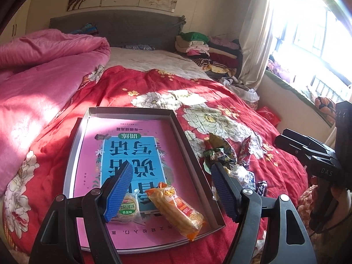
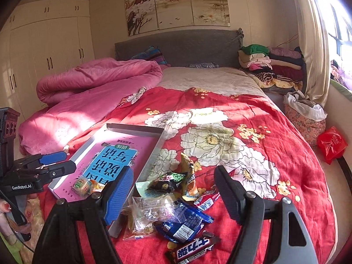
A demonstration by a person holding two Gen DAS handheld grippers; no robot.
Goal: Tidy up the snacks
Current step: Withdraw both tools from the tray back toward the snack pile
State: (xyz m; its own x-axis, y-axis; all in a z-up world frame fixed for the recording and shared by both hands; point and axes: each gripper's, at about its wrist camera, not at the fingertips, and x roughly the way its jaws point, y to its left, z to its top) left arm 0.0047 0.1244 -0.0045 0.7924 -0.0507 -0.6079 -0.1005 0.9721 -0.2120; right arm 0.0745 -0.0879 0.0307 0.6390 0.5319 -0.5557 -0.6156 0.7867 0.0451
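A shallow grey tray (image 1: pixel 187 145) lined with a pink book lies on the red floral bedspread; it also shows in the right wrist view (image 2: pixel 154 147). In it lie an orange snack pack (image 1: pixel 176 209) and a small round green-label cake (image 1: pixel 128 206). My left gripper (image 1: pixel 171 191) is open and empty just above them. A pile of loose snacks (image 2: pixel 173 204) lies right of the tray: a blue packet (image 2: pixel 187 222), a clear bag (image 2: pixel 147 213), a chocolate bar (image 2: pixel 193 250). My right gripper (image 2: pixel 173 195) is open and empty over the pile.
A rolled pink quilt (image 1: pixel 44 70) lies on the left of the bed. Folded clothes (image 2: pixel 270 66) are stacked at the headboard's right. A red bag (image 2: pixel 332 143) sits beside the bed on the right. Wardrobe doors (image 2: pixel 48 44) stand at the left.
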